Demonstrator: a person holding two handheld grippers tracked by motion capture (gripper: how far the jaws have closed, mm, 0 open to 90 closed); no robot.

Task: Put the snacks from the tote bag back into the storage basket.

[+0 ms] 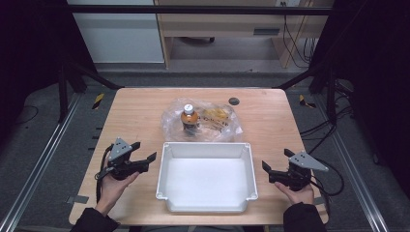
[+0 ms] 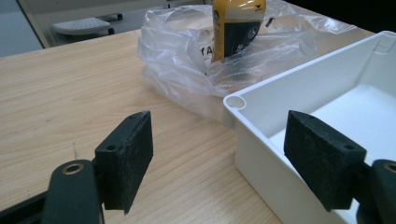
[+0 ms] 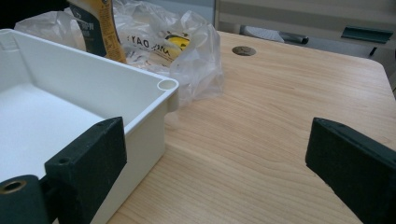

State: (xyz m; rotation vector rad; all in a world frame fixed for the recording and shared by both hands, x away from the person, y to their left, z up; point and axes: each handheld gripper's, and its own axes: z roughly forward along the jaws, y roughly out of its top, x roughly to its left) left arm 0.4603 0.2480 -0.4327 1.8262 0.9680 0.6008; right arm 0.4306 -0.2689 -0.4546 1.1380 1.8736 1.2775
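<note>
Bottle (image 1: 189, 119) upright in plastic bag (image 1: 217, 126)

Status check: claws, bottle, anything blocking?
Left claw and right claw open, flanking white tray. Bottle upright inside plastic bag behind tray. Bag film in the way.

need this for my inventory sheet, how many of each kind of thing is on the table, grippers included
grippers: 2, left gripper and right gripper, both open
white tray: 1
clear plastic bag: 1
bottle: 1, standing inside the bag
yellow packet: 1, inside the bag, contents unclear
total: 6
</note>
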